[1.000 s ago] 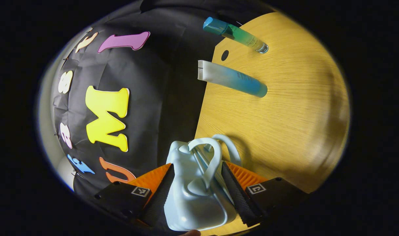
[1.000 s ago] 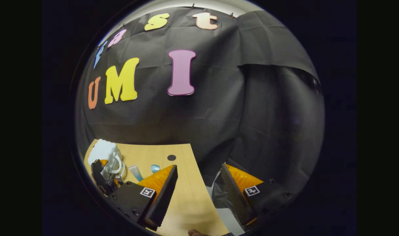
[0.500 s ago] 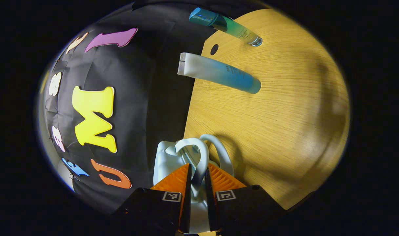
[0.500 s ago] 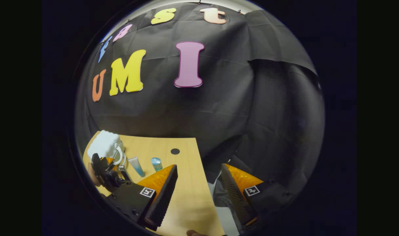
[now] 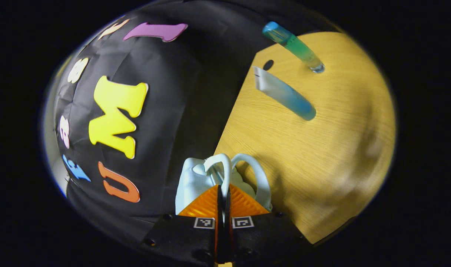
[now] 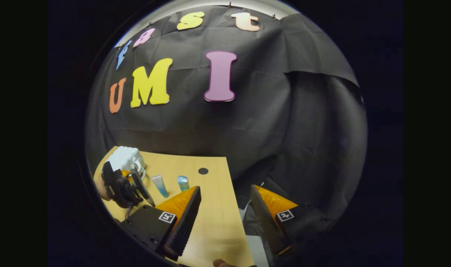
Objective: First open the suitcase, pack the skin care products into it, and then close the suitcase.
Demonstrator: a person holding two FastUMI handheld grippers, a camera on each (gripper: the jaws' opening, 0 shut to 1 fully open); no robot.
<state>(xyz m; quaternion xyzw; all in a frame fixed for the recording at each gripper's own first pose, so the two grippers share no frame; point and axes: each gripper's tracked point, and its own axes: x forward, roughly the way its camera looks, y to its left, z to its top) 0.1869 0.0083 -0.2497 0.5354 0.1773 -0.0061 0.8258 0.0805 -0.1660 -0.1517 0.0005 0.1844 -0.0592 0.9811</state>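
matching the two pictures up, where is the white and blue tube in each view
Left gripper view: the tube lies upper right on the table, below the green bottle.
Right gripper view: the tube is lower left, small, left of the bottle.
Shared landmark: the round hole in the table.

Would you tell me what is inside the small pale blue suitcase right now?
Its inside is hidden: the suitcase looks closed, the left gripper pinching one handle. The tube and bottle lie outside on the table.

Recording booth — black cloth wall, bare wooden table
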